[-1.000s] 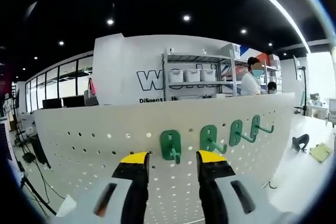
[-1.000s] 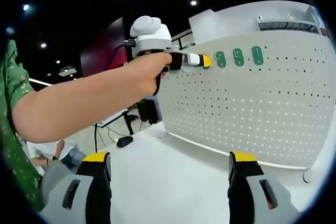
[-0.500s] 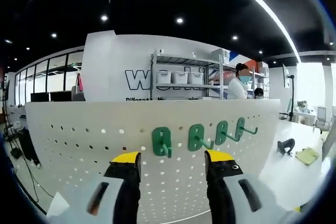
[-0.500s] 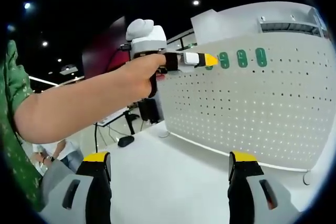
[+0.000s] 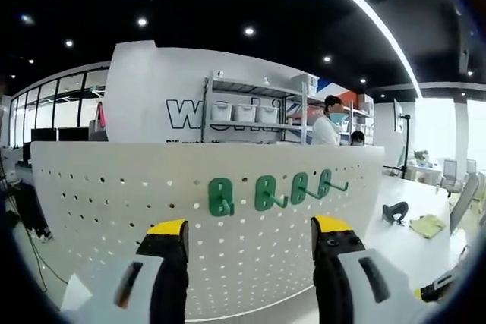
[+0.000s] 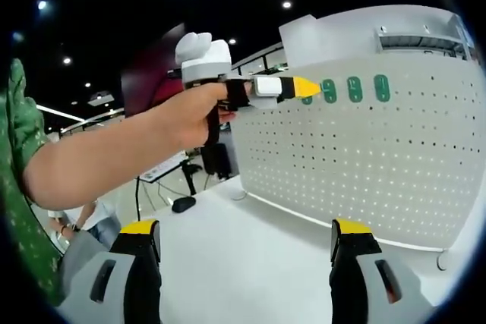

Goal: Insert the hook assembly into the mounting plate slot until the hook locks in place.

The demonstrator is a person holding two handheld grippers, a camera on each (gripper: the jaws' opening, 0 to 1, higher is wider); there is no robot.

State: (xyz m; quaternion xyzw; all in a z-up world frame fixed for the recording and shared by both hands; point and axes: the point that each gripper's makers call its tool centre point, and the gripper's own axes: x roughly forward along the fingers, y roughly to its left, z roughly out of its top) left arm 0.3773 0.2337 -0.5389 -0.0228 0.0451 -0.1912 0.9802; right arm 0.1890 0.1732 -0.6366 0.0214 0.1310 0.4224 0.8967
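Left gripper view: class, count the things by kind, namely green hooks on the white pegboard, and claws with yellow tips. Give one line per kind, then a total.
Green hooks on the pegboard: 4
Claws with yellow tips, the left claw: 1
Total: 5

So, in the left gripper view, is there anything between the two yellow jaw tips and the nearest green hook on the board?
No, just bare white perforated pegboard lies between the left hand-held gripper and the nearest green plastic hook.
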